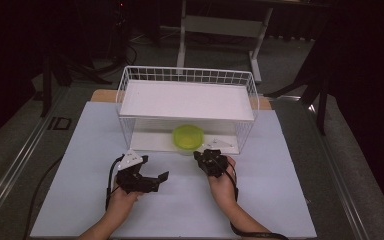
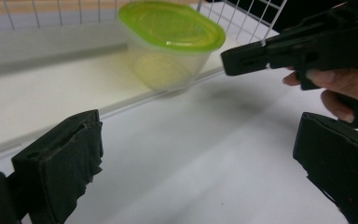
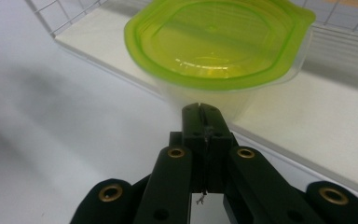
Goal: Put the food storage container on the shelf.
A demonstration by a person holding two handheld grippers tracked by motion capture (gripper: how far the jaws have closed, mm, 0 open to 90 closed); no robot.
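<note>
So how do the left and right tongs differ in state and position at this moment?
The left tongs stand wide open with nothing between the jaws; the right tongs are shut, jaws pressed together on nothing. The left tongs sit off to the side of the green-lidded container, angled towards the right tongs, while the right tongs point straight at the container, tips just short of its wall. Both are black, hand-held and low over the white table.
</note>
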